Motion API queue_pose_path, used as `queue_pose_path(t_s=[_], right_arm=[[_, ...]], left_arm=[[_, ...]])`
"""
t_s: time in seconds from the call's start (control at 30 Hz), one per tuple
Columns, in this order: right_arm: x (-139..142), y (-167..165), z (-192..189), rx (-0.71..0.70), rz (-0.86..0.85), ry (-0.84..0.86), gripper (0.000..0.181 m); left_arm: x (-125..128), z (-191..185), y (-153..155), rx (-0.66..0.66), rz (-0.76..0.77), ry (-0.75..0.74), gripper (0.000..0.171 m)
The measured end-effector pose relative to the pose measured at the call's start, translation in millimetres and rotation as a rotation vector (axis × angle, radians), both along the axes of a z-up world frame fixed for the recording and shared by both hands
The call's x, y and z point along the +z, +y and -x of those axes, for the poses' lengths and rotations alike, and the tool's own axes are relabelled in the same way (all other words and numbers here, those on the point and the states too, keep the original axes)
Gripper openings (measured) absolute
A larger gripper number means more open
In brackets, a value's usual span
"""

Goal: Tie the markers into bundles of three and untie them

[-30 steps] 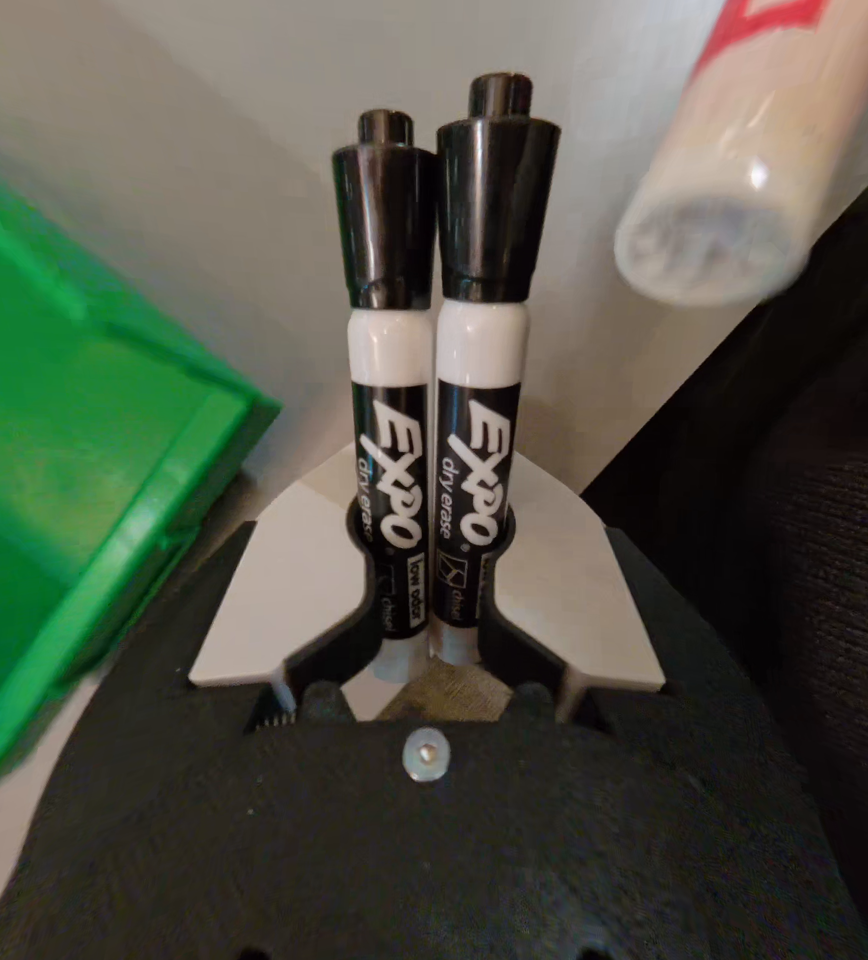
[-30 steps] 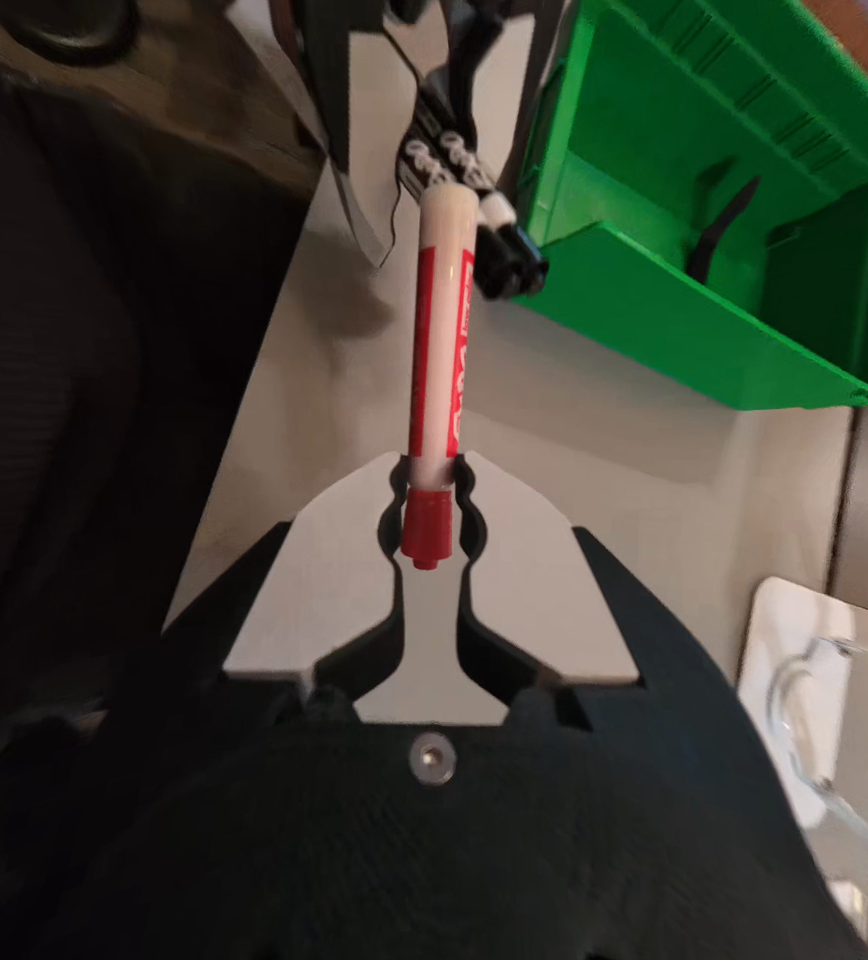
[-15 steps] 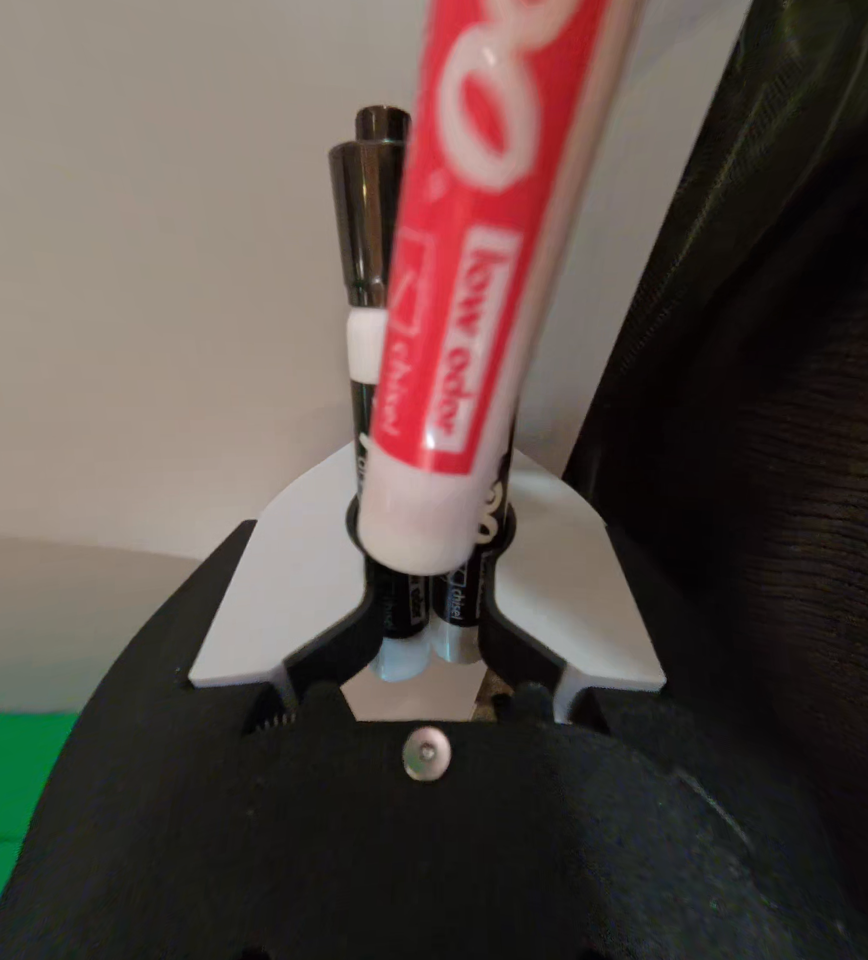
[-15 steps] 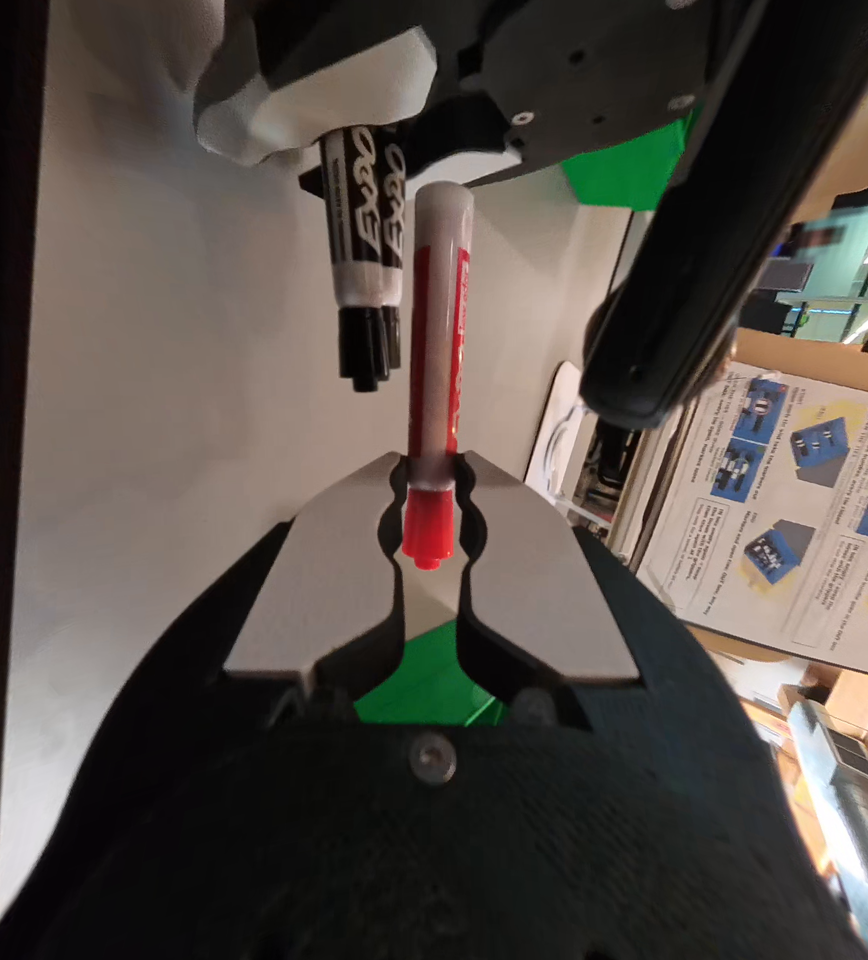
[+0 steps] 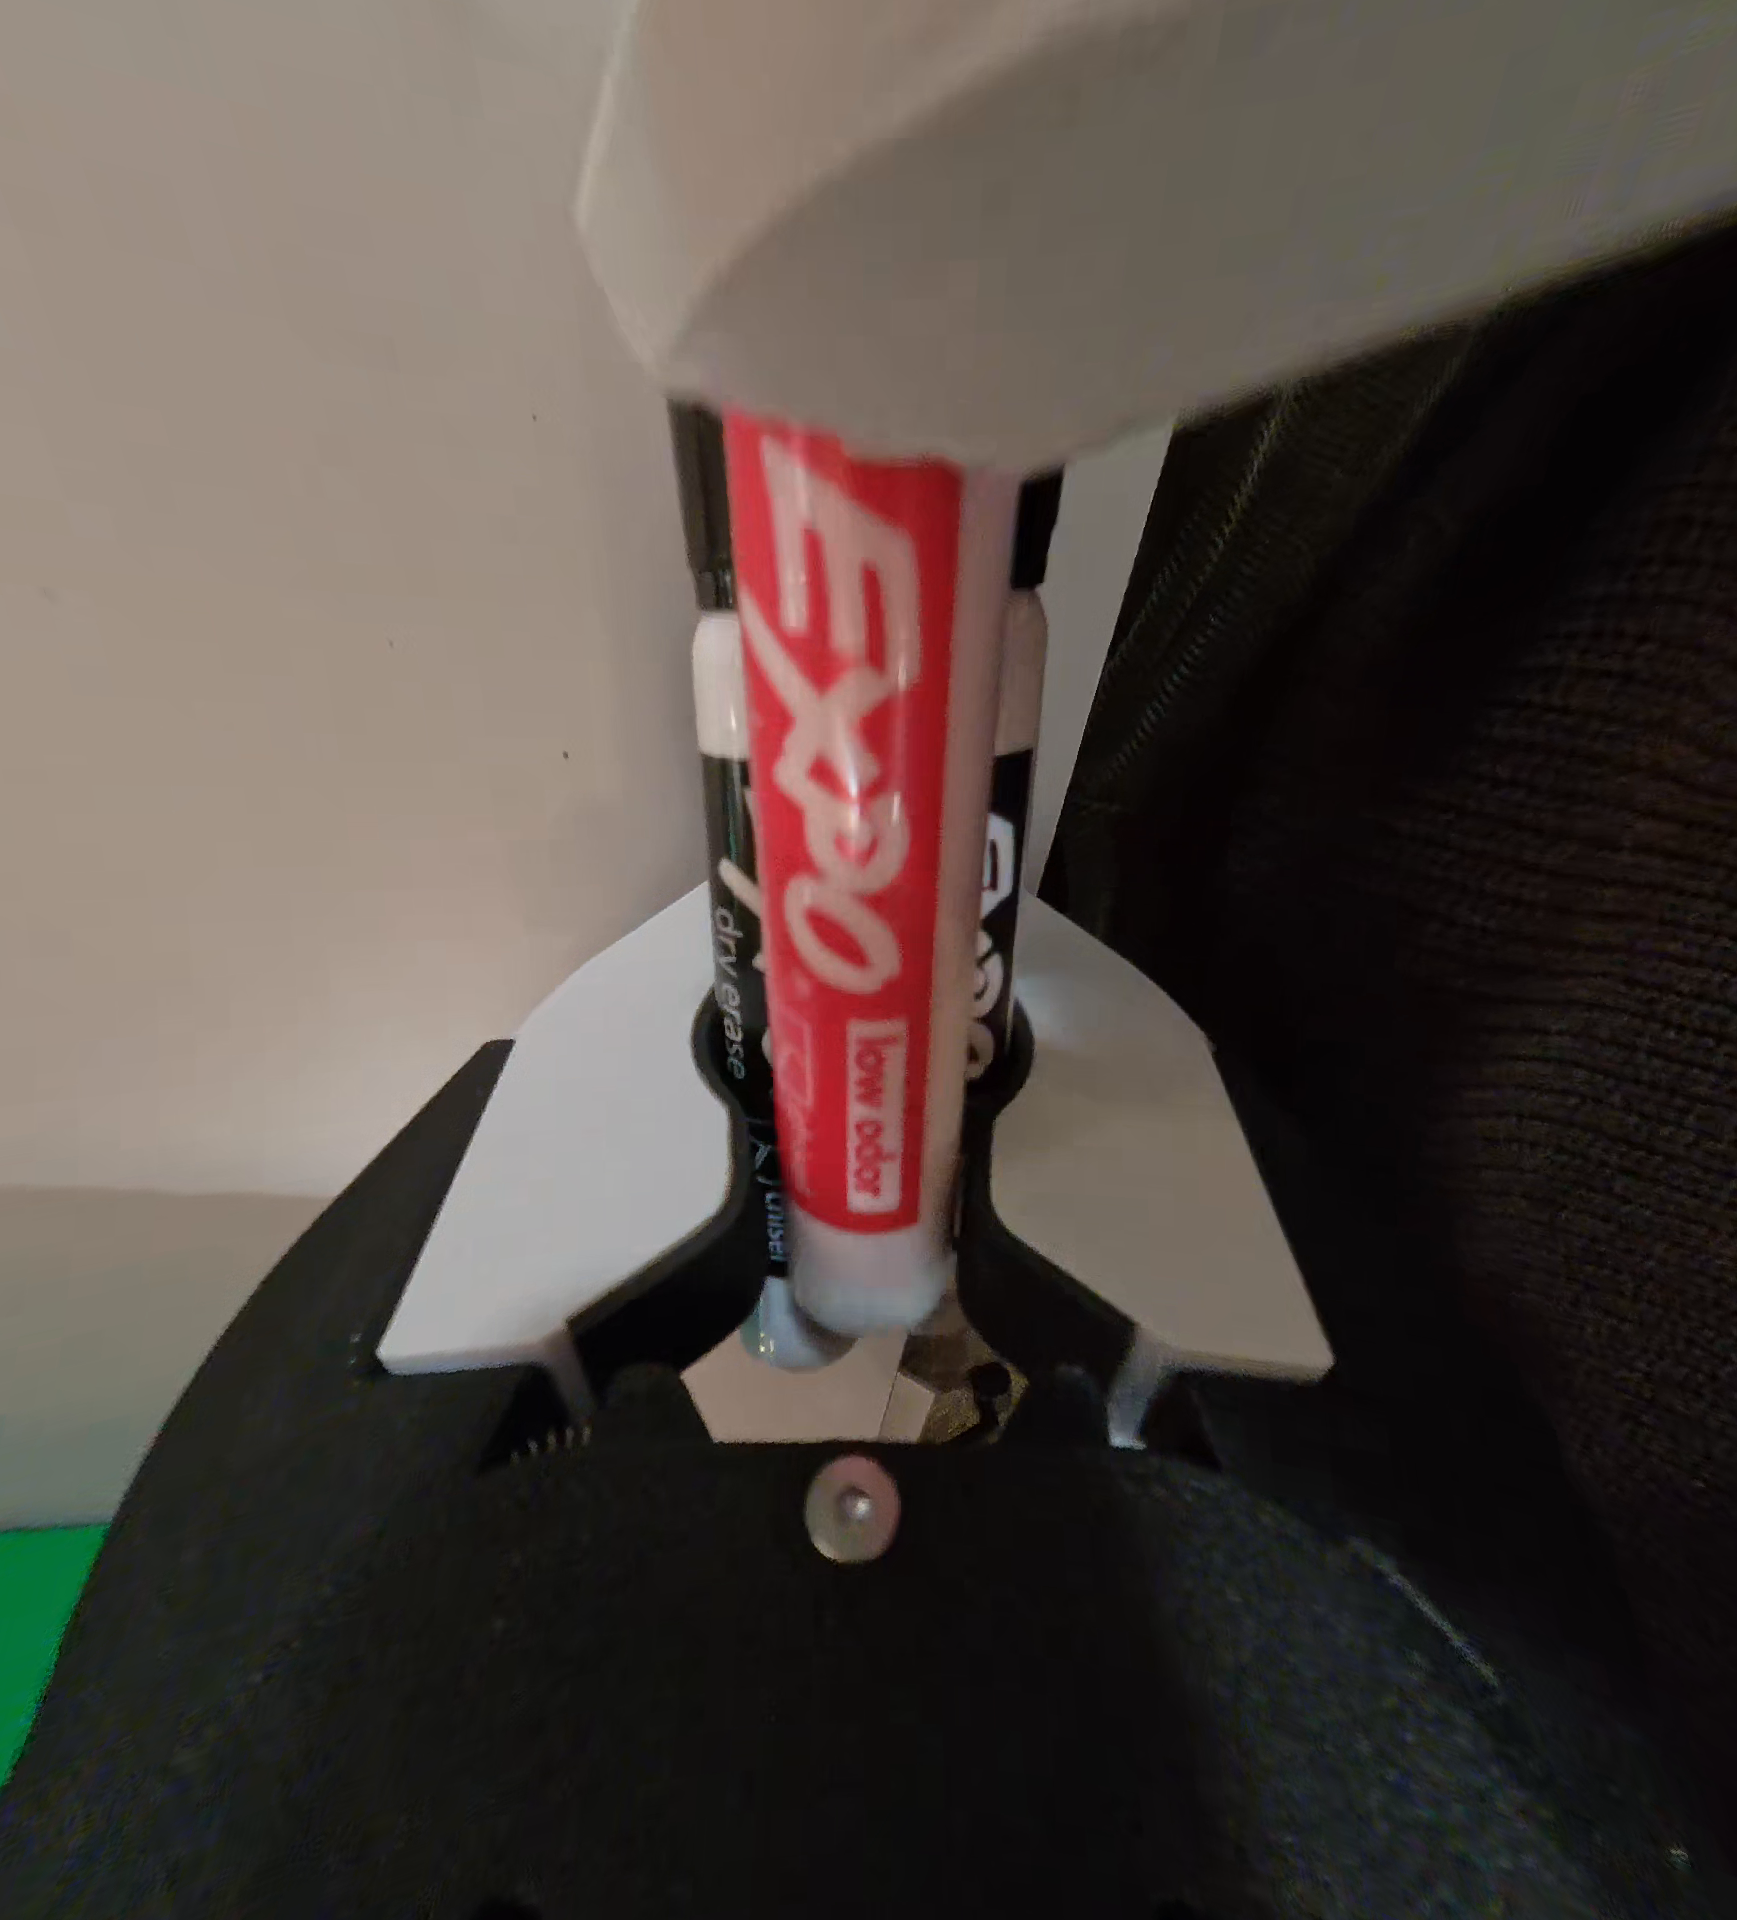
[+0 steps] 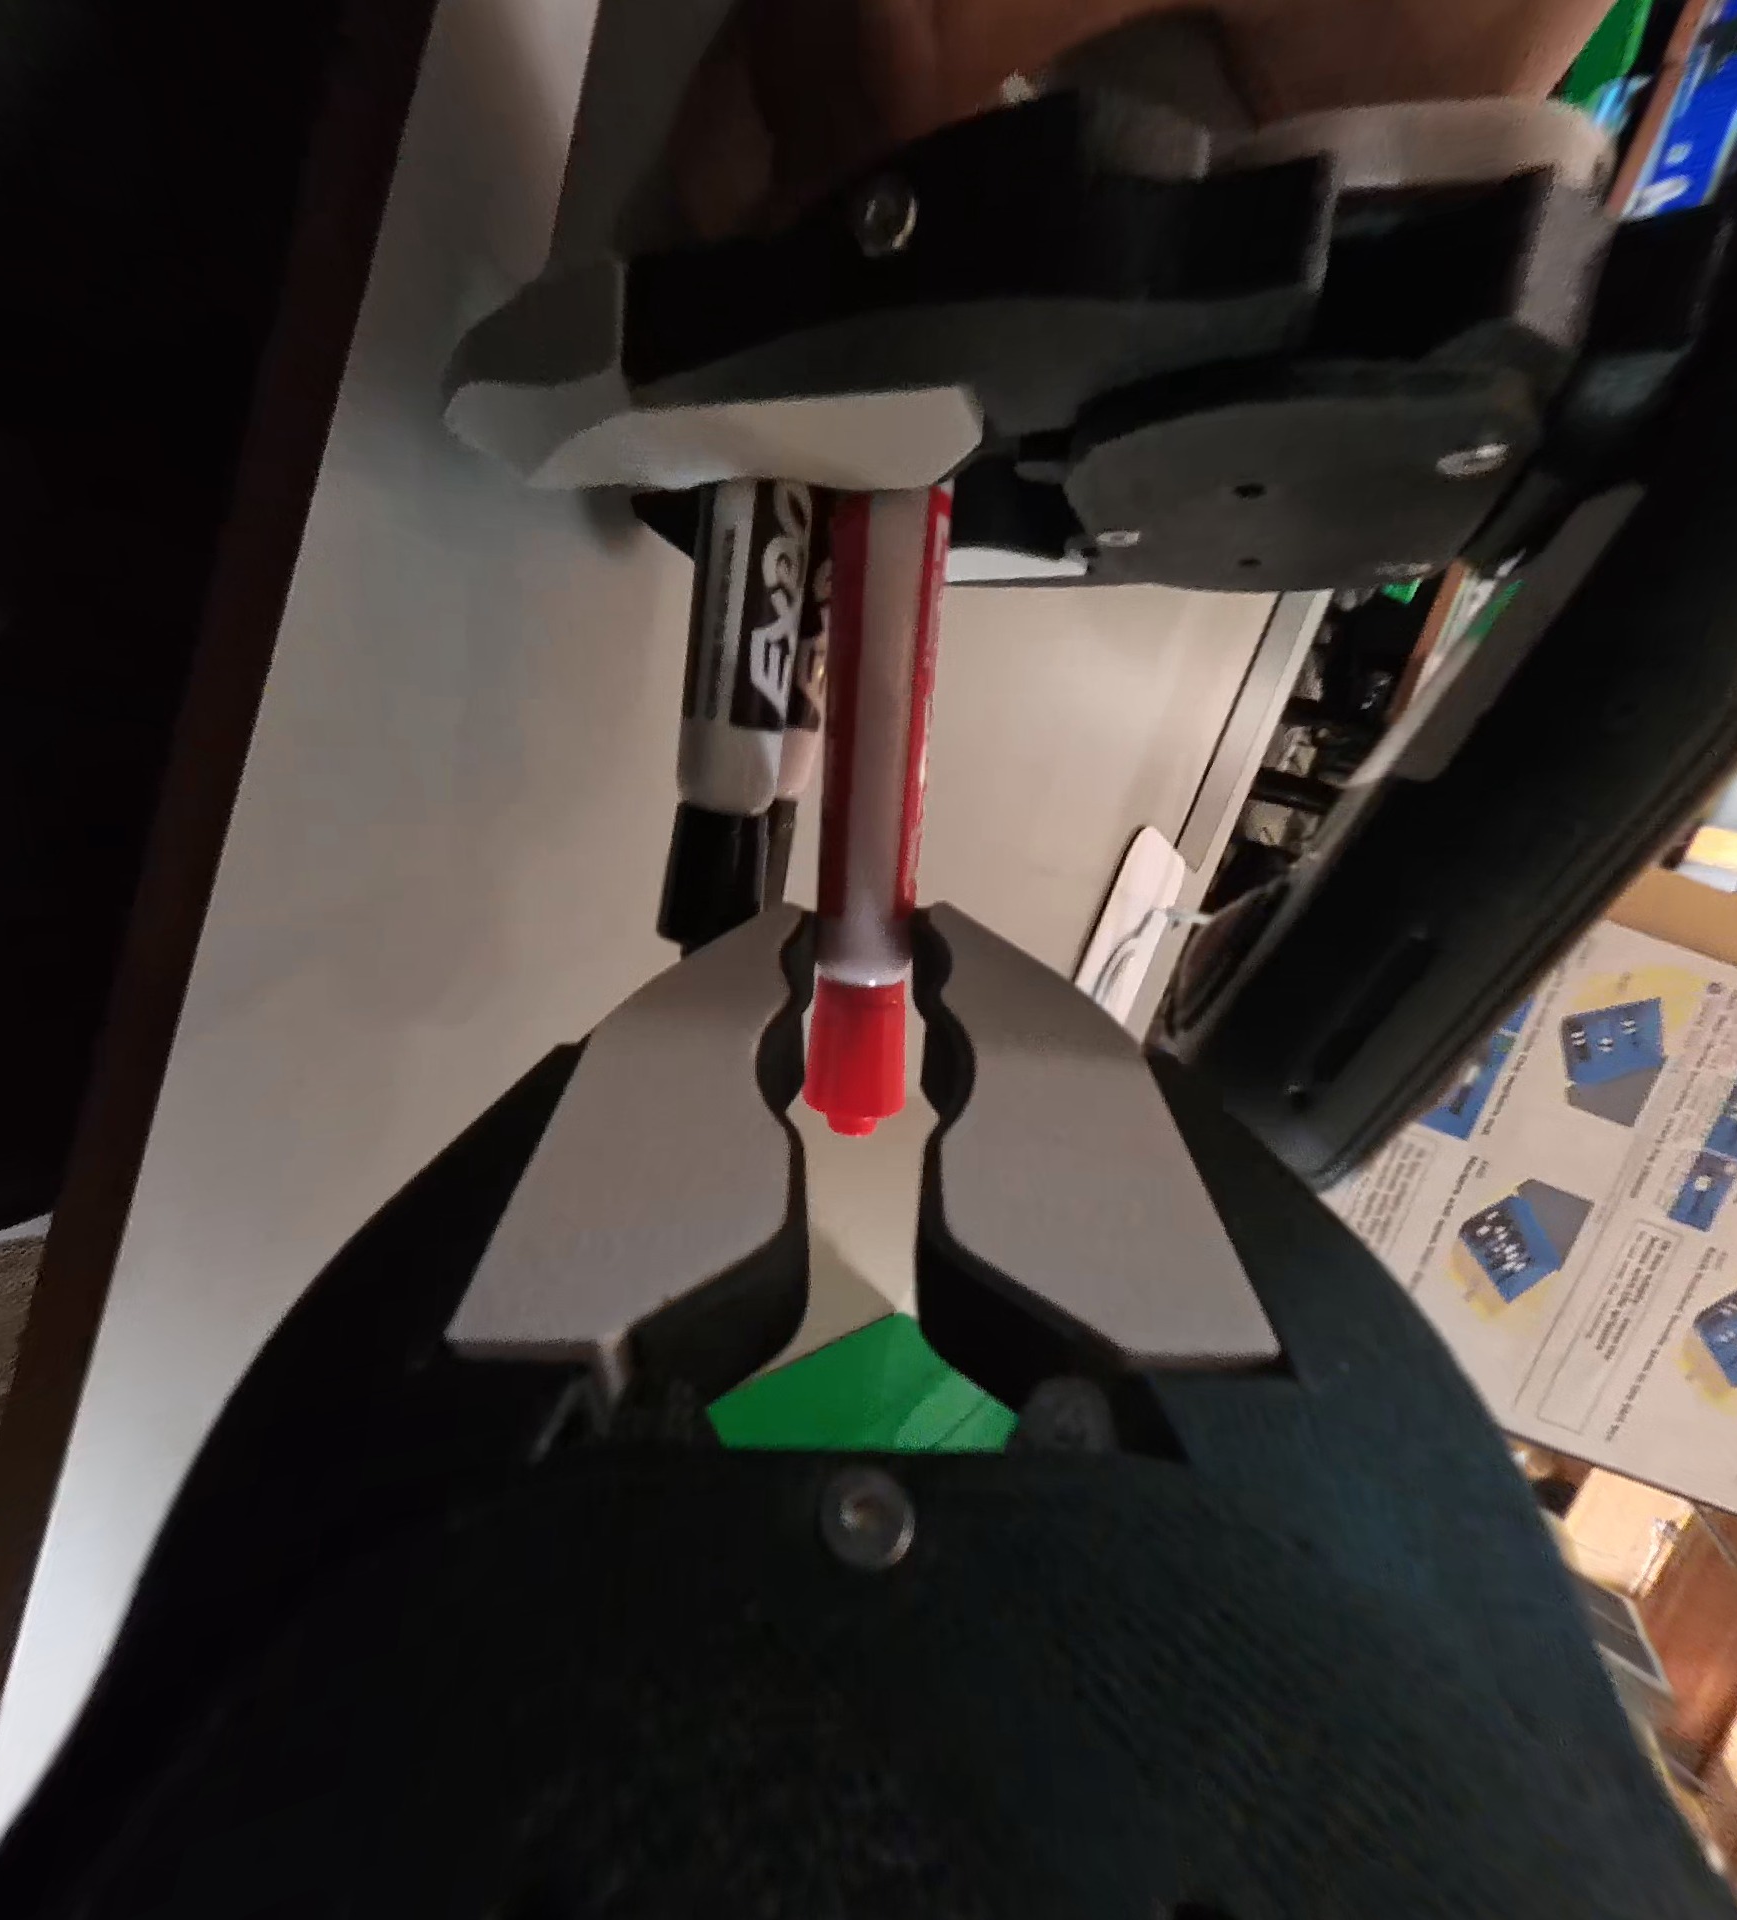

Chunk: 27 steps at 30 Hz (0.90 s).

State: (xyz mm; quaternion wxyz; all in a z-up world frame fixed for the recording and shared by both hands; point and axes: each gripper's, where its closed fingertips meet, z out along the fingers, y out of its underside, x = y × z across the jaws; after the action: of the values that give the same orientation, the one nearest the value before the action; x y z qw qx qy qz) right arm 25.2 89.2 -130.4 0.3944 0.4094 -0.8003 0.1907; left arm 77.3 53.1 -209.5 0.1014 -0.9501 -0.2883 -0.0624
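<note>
Right wrist view shows the red marker (image 6: pixel 869 748) pinched just above its red cap between the fingers of the right gripper (image 6: pixel 859 1023), which are closed on it, the barrel pointing straight ahead. Its far end sits in the mouth of the left gripper (image 6: pixel 760 442), right beside the two black markers (image 6: pixel 739 665) held there. In the left wrist view the red marker (image 5: pixel 848 831) lies on top of the two black markers (image 5: pixel 713 831), its blunt white end deep between the left gripper (image 5: pixel 864 1049) fingers, which are clamped on the black pair. A pale finger of the right gripper (image 5: pixel 999 208) fills the space above and ahead. A dark knitted sleeve (image 5: pixel 1466 935) lies to the right, and a green bin (image 5: pixel 2 1662) shows at the lower left.

The risk, by judgement: three round barrels stacked in one grip may roll, so any loosening of the left fingers could drop a black marker, and a push from the red one might knock the pair askew.
</note>
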Motion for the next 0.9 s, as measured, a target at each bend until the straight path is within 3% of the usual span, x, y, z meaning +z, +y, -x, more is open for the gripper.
queue_pose_path(t_s=[0.13, 0.2, 0.3, 0.43, 0.6, 0.67, 0.73, 0.8, 0.9], right_arm=[[5, -14, -8, 0.054, 0.062, -0.022, 0.02], [9, -18, -5, 0.05, 0.093, -0.051, 0.031], [12, -20, 4, 0.02, 0.143, -0.194, 0.038], [8, -27, 14, -0.015, 0.236, -0.512, 0.042], [20, -51, 22, -0.13, 0.429, -1.08, 0.043], [27, -55, 23, -0.162, 0.447, -1.318, 0.039], [39, -55, 38, -0.199, 0.546, -1.44, 0.01], [42, -54, 64, -0.304, 0.66, -1.46, 0.0], [19, -56, 75, -0.435, 0.623, -1.441, 0.0]], left_arm=[[0, -2, -7, 0.044, -0.003, 0.008, 0.046], [0, -2, -14, 0.072, 0.0, 0.016, 0.046], [2, 0, -28, 0.117, 0.016, 0.037, 0.046], [7, 4, -45, 0.195, 0.008, 0.067, 0.046], [12, 5, -59, 0.232, 0.012, 0.109, 0.045], [14, 3, -60, 0.236, 0.008, 0.118, 0.046], [14, 1, -61, 0.235, 0.006, 0.12, 0.046], [14, 0, -61, 0.234, 0.003, 0.119, 0.045], [14, -2, -59, 0.23, -0.017, 0.115, 0.045]])
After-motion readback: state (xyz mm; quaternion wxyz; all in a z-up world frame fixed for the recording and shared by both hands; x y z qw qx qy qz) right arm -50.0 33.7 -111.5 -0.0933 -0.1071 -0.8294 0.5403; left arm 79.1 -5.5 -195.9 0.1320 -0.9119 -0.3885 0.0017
